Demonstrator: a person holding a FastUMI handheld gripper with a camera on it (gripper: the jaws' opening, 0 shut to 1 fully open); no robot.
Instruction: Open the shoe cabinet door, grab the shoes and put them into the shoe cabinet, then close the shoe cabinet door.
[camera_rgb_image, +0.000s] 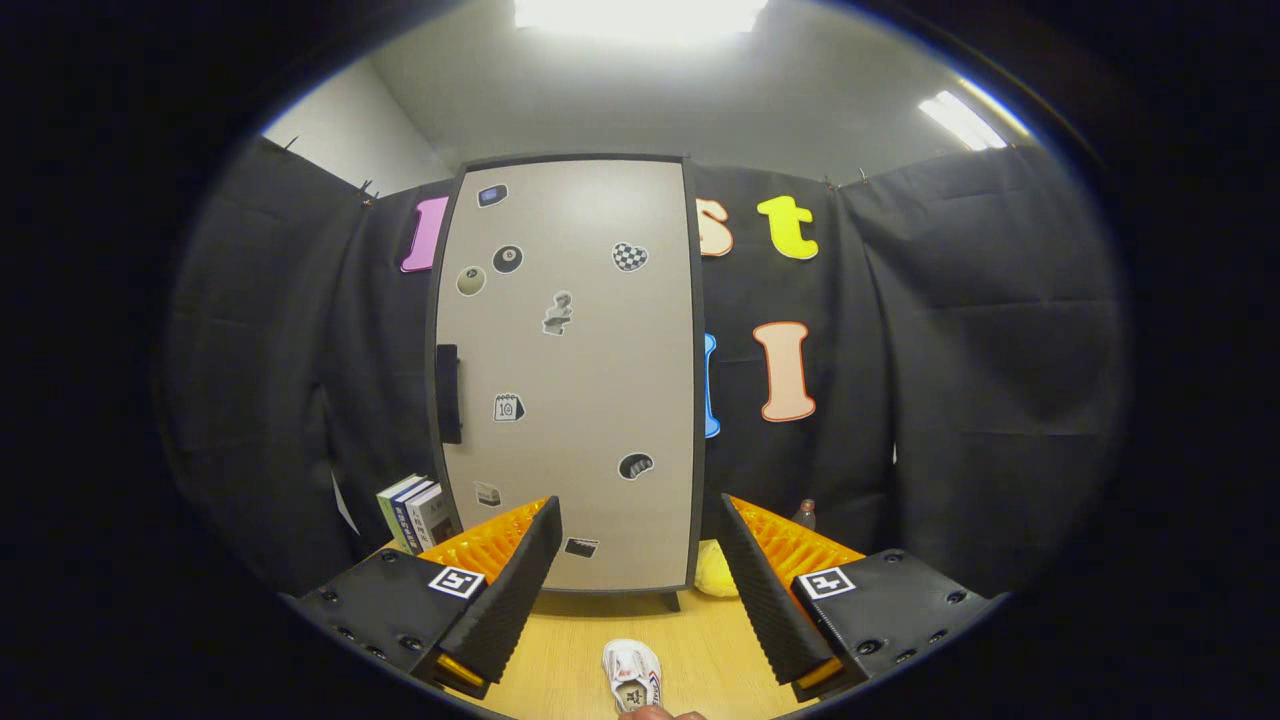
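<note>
The gripper (637, 590) is spread wide, holding nothing; the cabinet (565, 370) stands shut at the table's (700, 640) far edge, its handle (447, 393) upright, left of the fingers; the shoe (632, 675) lies between them at the near edge.

The shoe cabinet door (565, 370) was beige with a dark frame, a black handle (448, 393) and small stickers, one chequered black and white; the shoe (633, 675) was white with red-and-blue marks on the light wooden table (700, 650); the gripper (635, 560) gaped wide
</note>
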